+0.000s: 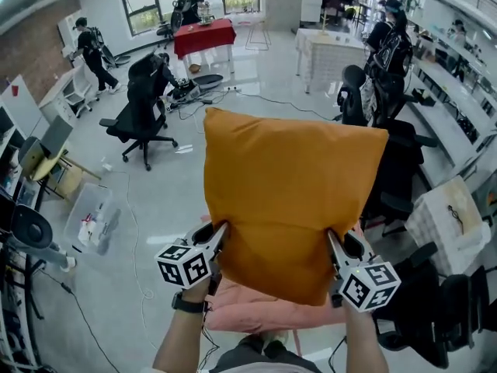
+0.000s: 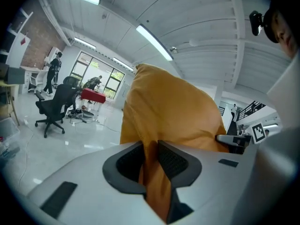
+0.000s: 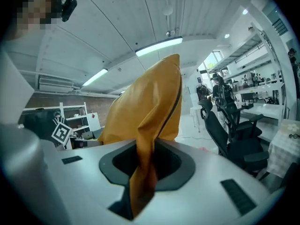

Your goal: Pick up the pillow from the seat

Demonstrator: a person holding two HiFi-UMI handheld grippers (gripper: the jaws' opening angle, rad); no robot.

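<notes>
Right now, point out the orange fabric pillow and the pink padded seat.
orange fabric pillow (image 1: 291,200), head view, middle of its face.
pink padded seat (image 1: 248,315), head view, bare front part.

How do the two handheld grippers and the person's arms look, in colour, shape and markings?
The left gripper and the right gripper have light grey bodies with dark fingers. Each carries a white cube printed with black square markers. A dark wristwatch sits on the left wrist; no sleeves cover the forearms.
</notes>
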